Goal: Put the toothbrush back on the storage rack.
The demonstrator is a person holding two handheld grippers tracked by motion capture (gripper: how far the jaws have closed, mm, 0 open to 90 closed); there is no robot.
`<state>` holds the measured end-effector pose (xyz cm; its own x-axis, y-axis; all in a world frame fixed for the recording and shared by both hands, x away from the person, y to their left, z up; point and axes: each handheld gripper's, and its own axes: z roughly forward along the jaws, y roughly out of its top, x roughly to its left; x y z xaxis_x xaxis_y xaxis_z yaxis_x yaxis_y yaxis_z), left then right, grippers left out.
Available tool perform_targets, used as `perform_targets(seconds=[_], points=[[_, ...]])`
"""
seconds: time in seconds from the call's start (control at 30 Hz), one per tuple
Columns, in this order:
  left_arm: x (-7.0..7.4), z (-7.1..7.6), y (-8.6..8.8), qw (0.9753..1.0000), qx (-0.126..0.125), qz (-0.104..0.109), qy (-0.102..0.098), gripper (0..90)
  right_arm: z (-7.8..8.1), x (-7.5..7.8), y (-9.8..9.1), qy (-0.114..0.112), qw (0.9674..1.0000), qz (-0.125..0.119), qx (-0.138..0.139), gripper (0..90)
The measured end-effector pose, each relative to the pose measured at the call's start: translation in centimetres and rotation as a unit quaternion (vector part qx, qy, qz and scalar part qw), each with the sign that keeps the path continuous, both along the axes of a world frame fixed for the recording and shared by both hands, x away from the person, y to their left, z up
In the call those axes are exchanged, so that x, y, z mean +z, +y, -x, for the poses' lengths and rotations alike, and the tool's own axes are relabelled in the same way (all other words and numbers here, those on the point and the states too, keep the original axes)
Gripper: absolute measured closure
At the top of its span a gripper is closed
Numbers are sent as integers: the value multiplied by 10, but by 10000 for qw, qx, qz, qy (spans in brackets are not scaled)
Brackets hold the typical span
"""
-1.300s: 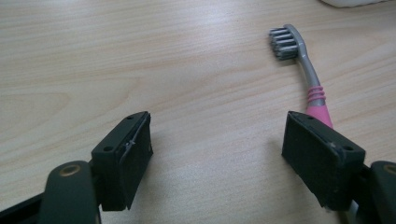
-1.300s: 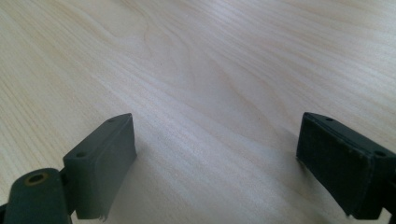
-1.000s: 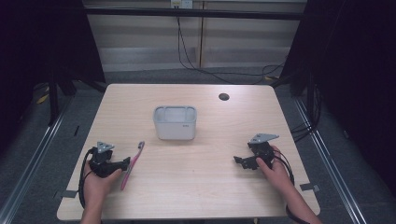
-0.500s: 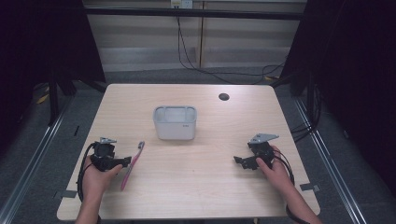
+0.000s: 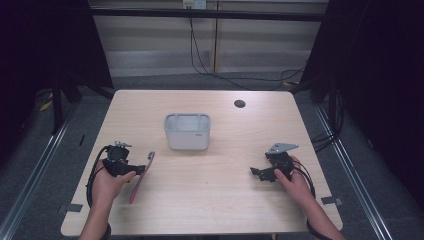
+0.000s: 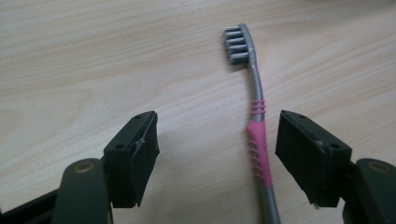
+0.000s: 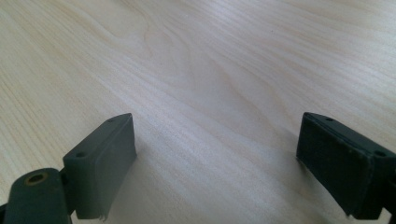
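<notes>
The toothbrush (image 6: 256, 135) lies flat on the tabletop (image 5: 225, 200), pink grip and grey bristles showing, between the left gripper (image 6: 217, 149) fingers — they have just been narrowing but stand apart, touching nothing. A grey bin (image 5: 187, 131) sits farther back at mid-table. The right gripper (image 7: 217, 163) rests well apart with fingers wide over bare wood.
</notes>
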<state>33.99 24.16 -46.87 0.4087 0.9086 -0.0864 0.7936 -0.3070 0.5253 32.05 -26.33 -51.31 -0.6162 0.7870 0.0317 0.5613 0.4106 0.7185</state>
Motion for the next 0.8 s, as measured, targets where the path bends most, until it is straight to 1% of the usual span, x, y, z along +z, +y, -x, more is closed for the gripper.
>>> perform_targets(seconds=[0.07,0.1,0.13,0.2,0.23,0.27,0.3,0.4,0.47,0.5,0.57,0.63,0.7,0.8], points=[[1,-2,-3,10000,-48,-16,32,308,0,0,0,-2,10000,5,0,112],[3,-4,-5,9998,-132,-86,100,313,0,0,0,-3,10000,7,0,112],[4,-5,-7,9998,-158,-106,110,316,0,0,0,-3,10000,6,0,112],[4,-6,-9,9997,-168,-116,145,322,0,0,0,-2,10000,6,-1,112],[6,-8,-13,9995,-220,-147,192,326,0,0,0,-2,10000,2,-2,112],[6,-8,-13,9995,-220,-147,192,329,0,0,0,-2,10000,2,-2,112],[7,-10,-17,9991,-292,-160,251,333,0,0,0,1,10000,-3,-1,112],[7,-13,-23,9986,-340,-201,346,349,0,0,0,1,10000,-2,0,112],[6,-14,-24,9985,-364,-217,354,374,0,0,0,1,10000,-3,-1,113],[5,-15,-25,9980,-400,-254,418,379,0,0,0,2,10000,-3,-2,113],[4,-15,-26,9978,-406,-267,449,389,0,0,0,0,10000,-3,0,112],[3,-17,-29,9973,-394,-341,512,420,0,0,0,3,10000,-7,-4,113],[3,-19,-29,9965,-480,-384,564,446,0,0,0,1,10000,2,6,113],[2,-21,-32,9959,-505,-433,606,476,0,0,0,1,10000,0,4,113]])
